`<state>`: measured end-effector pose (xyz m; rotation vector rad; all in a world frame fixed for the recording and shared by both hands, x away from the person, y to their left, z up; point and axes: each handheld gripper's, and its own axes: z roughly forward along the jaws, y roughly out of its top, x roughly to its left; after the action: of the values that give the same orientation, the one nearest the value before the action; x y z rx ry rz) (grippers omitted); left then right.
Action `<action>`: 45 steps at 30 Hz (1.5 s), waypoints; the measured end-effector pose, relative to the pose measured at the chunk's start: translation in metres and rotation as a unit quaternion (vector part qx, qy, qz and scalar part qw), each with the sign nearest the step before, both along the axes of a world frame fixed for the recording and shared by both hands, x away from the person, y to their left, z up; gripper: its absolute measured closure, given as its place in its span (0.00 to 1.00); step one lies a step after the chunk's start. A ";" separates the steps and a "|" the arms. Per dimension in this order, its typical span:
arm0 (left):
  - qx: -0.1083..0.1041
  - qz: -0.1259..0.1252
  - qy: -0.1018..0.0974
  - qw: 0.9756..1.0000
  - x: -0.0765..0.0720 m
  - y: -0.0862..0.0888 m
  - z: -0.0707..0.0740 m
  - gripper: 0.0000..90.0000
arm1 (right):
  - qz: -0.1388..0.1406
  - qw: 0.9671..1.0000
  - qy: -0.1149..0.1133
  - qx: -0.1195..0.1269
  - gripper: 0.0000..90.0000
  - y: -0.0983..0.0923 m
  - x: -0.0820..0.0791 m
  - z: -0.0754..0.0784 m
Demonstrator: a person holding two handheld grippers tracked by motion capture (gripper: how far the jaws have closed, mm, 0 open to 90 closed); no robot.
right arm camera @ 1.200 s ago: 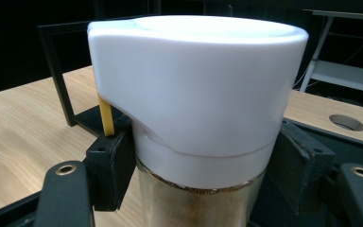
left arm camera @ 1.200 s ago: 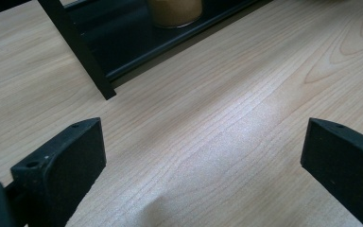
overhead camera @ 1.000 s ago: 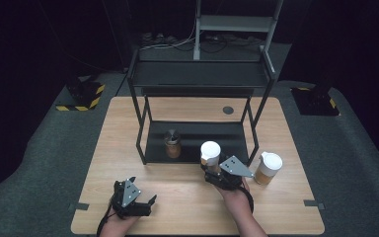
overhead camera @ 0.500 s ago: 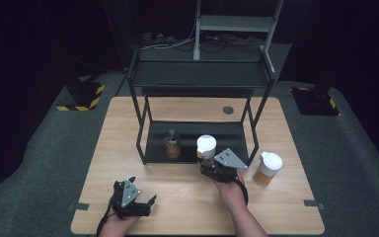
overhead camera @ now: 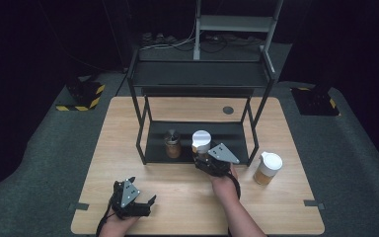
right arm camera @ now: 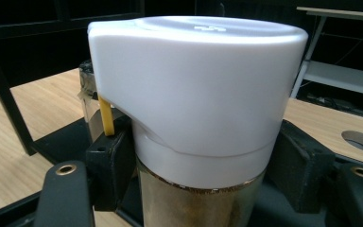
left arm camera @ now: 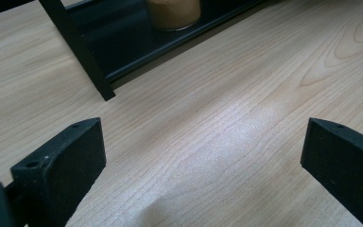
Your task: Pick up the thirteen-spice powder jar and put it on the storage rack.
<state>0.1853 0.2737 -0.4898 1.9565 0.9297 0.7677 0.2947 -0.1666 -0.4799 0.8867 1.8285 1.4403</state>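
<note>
Right gripper (overhead camera: 208, 160): jaws clamped on white-lidded jar (overhead camera: 201, 142) of brown powder, held at the front edge of the black rack's lower shelf (overhead camera: 232, 136). Left gripper (overhead camera: 135, 203): jaws apart over bare table (overhead camera: 296, 207) near its front edge. Dark-lidded jar (overhead camera: 172, 144): on the shelf, just beside. Second white-lidded jar (overhead camera: 267, 168): on the tabletop outside the rack's right leg.
</note>
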 end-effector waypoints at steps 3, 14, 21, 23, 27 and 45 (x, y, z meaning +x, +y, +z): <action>-0.001 -0.001 0.000 1.000 0.000 0.001 0.000 0.01 | -0.003 1.000 0.001 0.001 0.34 0.004 0.002 -0.001; -0.007 -0.001 0.001 1.000 0.000 0.003 0.000 0.01 | -0.016 1.000 0.005 0.000 0.34 0.016 0.016 -0.005; -0.007 -0.002 0.001 1.000 0.000 0.003 -0.001 0.01 | -0.021 1.000 0.002 0.000 0.34 0.019 0.022 -0.006; -0.007 -0.002 0.001 1.000 0.000 0.003 0.000 0.01 | -0.022 1.000 0.002 0.000 0.34 0.019 0.023 -0.006; -0.007 -0.002 0.000 1.000 0.000 0.003 -0.001 0.01 | -0.024 1.000 0.004 -0.002 0.34 0.021 0.026 -0.007; -0.011 -0.001 0.001 1.000 0.000 0.004 -0.001 0.01 | -0.028 1.000 0.012 0.000 0.34 0.023 0.030 -0.014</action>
<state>0.1854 0.2778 -0.4906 1.9397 0.9323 0.7515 0.3243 -0.1439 -0.4941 0.9520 1.8075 1.4000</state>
